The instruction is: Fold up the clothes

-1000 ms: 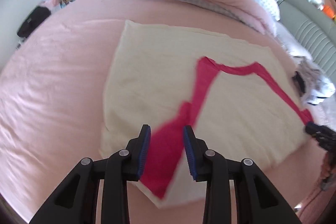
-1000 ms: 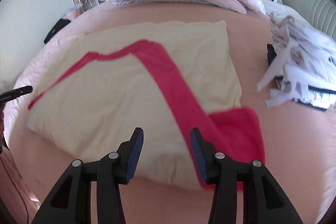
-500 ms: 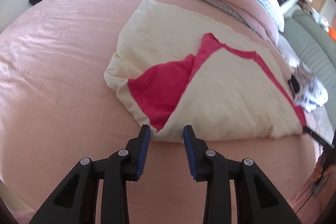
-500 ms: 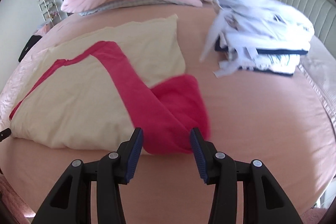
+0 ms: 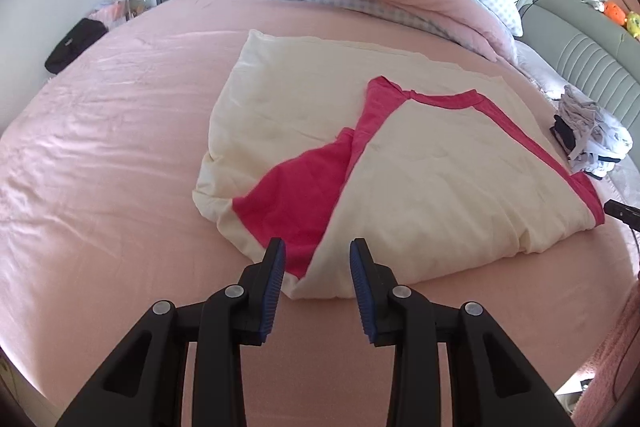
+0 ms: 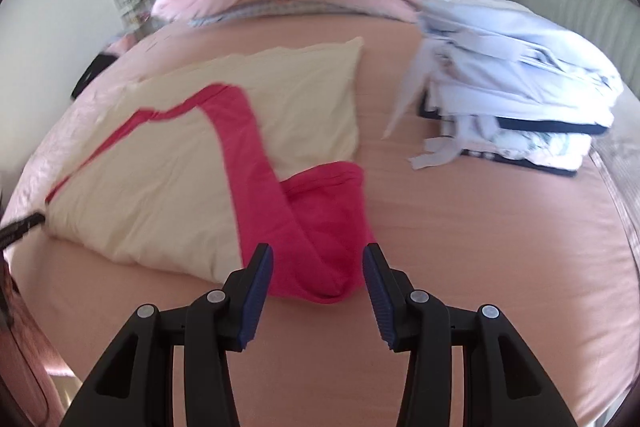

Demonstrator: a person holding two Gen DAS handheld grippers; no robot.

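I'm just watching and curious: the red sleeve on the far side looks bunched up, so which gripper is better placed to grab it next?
The right gripper, probably. Its open jaws sit just in front of the crumpled red sleeve. The left gripper, also open, faces the shirt's opposite corner.

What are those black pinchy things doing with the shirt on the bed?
A person is folding a cream T-shirt with pinkish-red sleeves and collar on a pink bed sheet, using two hand-held grippers. Both sleeves are already folded in over the body. The left gripper and right gripper are both open, holding nothing, each hovering at a near corner of the shirt. A pile of white and navy clothes waits beside it.
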